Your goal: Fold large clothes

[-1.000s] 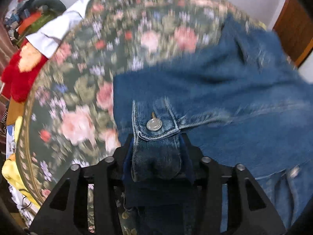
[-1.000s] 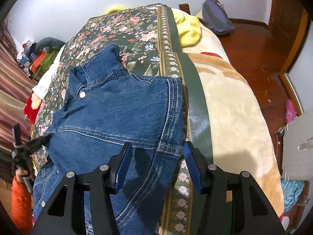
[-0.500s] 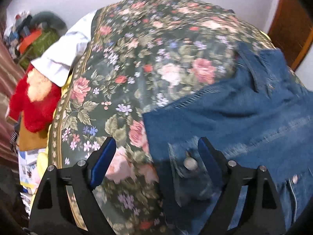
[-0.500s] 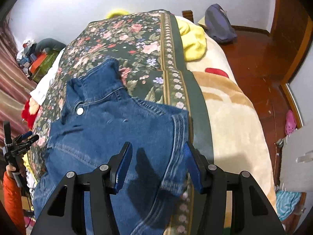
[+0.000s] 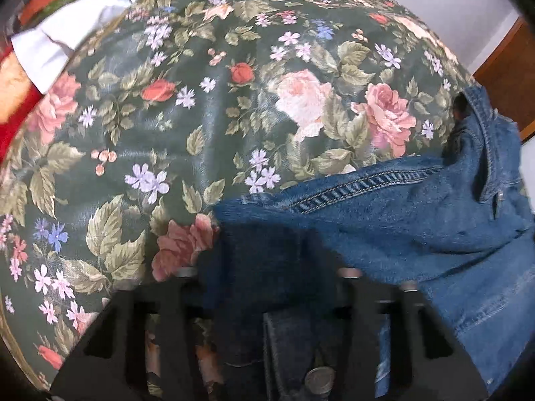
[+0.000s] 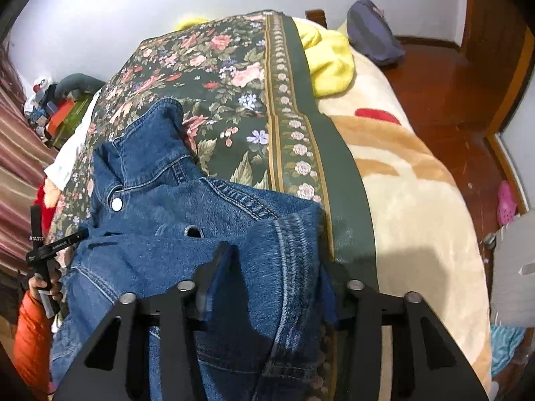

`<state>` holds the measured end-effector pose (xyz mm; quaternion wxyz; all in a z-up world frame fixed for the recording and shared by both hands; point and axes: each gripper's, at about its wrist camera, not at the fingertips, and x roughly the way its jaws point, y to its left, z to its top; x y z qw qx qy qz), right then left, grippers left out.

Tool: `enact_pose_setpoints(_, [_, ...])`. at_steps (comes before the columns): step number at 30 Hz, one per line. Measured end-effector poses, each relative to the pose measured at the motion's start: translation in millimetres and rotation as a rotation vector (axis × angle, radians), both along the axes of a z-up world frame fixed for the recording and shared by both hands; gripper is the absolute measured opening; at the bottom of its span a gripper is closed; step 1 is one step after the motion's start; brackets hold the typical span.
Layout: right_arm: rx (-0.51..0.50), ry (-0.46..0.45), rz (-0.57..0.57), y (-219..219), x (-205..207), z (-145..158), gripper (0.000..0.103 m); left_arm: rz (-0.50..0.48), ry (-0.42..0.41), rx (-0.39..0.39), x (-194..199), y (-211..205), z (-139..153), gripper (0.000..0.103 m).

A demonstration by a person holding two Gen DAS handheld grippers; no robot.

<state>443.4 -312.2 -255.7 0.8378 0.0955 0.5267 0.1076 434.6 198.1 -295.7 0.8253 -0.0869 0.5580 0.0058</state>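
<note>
Right wrist view: the right gripper (image 6: 264, 280) has its fingers spread around a jacket (image 6: 187, 234) fold on the bed (image 6: 301, 153). The left gripper (image 5: 267, 284) straddles denim, grip unclear. Likely mid-fold; next, pinch and carry across.

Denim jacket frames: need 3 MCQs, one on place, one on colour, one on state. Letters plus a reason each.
1. What does the denim jacket lie on?
A. wooden floor
B. floral bedspread
C. chair

2. What colour is the bundle beyond the bedspread's border?
A. yellow
B. black
C. purple

3. How does the right gripper stand?
A. shut on nothing
B. open, with denim between its fingers
C. out of view

Answers:
1. B, roses show all around the denim.
2. A, bright yellow cloth lies on the cream blanket.
3. B, the fingers stand apart on either side of a fold of the jacket.
</note>
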Motion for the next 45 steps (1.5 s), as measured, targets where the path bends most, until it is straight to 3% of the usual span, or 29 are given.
enact_pose_setpoints(2, [-0.044,-0.030,0.021,8,-2,6,0.021,0.020,-0.014,0.038,-1,-8,7,0.021])
enact_pose_setpoints(3, [-0.063,-0.041,0.024,12,-1,9,0.019,0.013,-0.038,0.094,-5,-17,12,0.020])
enact_pose_setpoints(6, [-0.142,-0.116,0.039,26,1,22,0.015,-0.021,-0.116,0.263,-16,-40,26,0.020])
enact_pose_setpoints(8, [-0.157,-0.154,0.054,35,7,33,0.013,-0.023,-0.151,0.318,-22,-43,38,0.020])
enact_pose_setpoints(14, [-0.222,-0.253,0.129,77,36,59,0.013,0.064,-0.274,0.327,-34,-20,90,0.020])
enact_pose_setpoints(17, [-0.249,-0.282,0.161,107,61,63,0.013,0.107,-0.283,0.347,-31,1,101,0.020])
enact_pose_setpoints(21, [-0.263,-0.270,0.178,134,95,52,0.013,0.161,-0.227,0.349,-9,29,84,0.020])
enact_pose_setpoints(26, [-0.308,-0.230,0.186,151,122,21,0.014,0.214,-0.130,0.283,6,62,43,0.021])
enact_pose_setpoints(28, [-0.365,-0.224,0.198,155,123,6,0.017,0.218,-0.112,0.284,9,66,32,0.026])
enact_pose_setpoints(31, [-0.515,-0.286,0.210,156,116,-4,0.037,0.199,-0.098,0.308,12,65,21,0.033])
enact_pose_setpoints(32, [-0.558,-0.313,0.211,154,113,-6,0.054,0.188,-0.098,0.320,12,64,19,0.033])
enact_pose_setpoints(33, [-0.570,-0.325,0.209,151,111,-5,0.064,0.175,-0.098,0.330,12,62,19,0.034])
enact_pose_setpoints(38, [-0.474,-0.274,0.184,127,105,19,0.065,0.124,-0.073,0.358,8,57,27,0.037])
enact_pose_setpoints(44, [-0.397,-0.281,0.167,111,69,68,0.065,0.106,-0.161,0.278,-24,45,75,0.038])
enact_pose_setpoints(45, [-0.378,-0.279,0.179,110,57,79,0.065,0.105,-0.171,0.255,-32,42,85,0.043])
